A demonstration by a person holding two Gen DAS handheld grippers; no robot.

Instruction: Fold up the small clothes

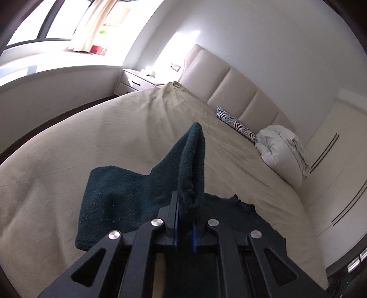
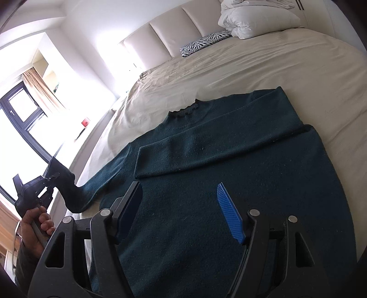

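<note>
A dark teal knitted sweater (image 2: pixel 229 165) lies flat on the bed, collar toward the headboard. Its right sleeve (image 2: pixel 206 151) is folded across the chest. My left gripper (image 1: pixel 185 206) is shut on the cuff of the left sleeve (image 1: pixel 192 160) and holds it lifted off the bed; it also shows in the right wrist view (image 2: pixel 54 177) at the left, sleeve hanging from it. My right gripper (image 2: pixel 181 206) is open and empty, hovering over the sweater's body, with blue pads (image 2: pixel 229 213) apart.
The bed has a beige sheet (image 1: pixel 91 137) and a padded headboard (image 1: pixel 229 87). A zebra-print cushion (image 2: pixel 204 43) and a white duvet bundle (image 2: pixel 254 20) lie near the headboard. A nightstand (image 1: pixel 135 80) and windows stand beyond the bed's far side.
</note>
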